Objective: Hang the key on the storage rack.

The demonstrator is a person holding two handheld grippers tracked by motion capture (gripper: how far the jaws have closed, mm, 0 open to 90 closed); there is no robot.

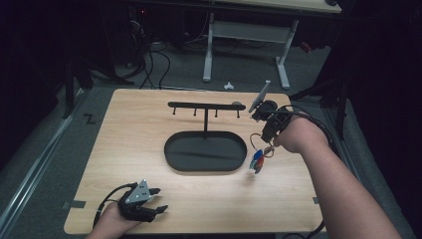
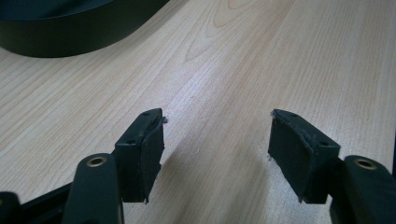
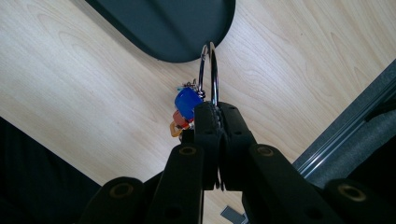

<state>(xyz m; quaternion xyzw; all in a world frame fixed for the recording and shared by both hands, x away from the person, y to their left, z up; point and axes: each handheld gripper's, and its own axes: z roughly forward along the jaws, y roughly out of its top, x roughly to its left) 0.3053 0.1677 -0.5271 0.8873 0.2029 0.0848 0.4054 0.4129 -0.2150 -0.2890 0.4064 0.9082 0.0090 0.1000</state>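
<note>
The left gripper (image 1: 158, 199) rests released on the surface (image 1: 149, 129), while the right gripper (image 1: 262, 141) pinches a key ring (image 3: 208, 74) hanging right of the stand's tray (image 1: 205, 152), where thin metal could slip free.

Black two-jaw left gripper (image 1: 158, 199), grey triangular top plate, black cable; ribbed pads (image 2: 148, 148), brass-ringed screw holes. Black right gripper (image 3: 216, 112) similar. Bare forearms.

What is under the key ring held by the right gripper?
Coloured keys hang from the ring, clamped in the right gripper. Below them lie the bare table and the edge of the black tray. The jaws cover the ring's bottom.
</note>
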